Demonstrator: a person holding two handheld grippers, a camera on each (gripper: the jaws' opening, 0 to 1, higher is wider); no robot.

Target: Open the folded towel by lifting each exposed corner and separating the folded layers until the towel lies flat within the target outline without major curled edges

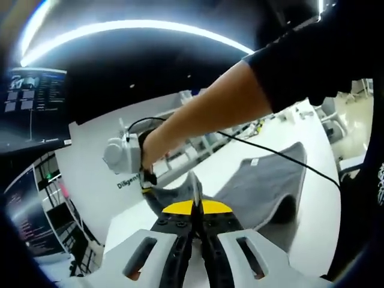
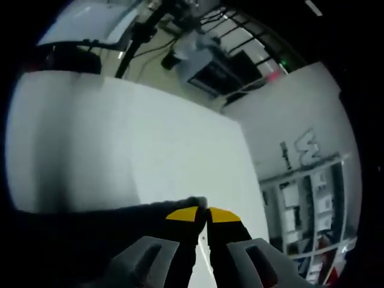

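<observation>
Two grippers are pinching the soft grey terry towel (image 1: 264,180) right now: in the left gripper view the left gripper (image 1: 197,207), yellow-tipped jaws clamped together, lifts an edge while the rest trails down onto the white tabletop (image 1: 312,150). Over in the right gripper view the right gripper (image 2: 203,211) bites a dark fold (image 2: 90,234) above the tabletop.

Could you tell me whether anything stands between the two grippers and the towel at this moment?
Nothing visible does. The left gripper is shut on an edge of the grey towel, which rises from the white table. The right gripper is shut on a dark fold that seems to be the same towel.
</observation>
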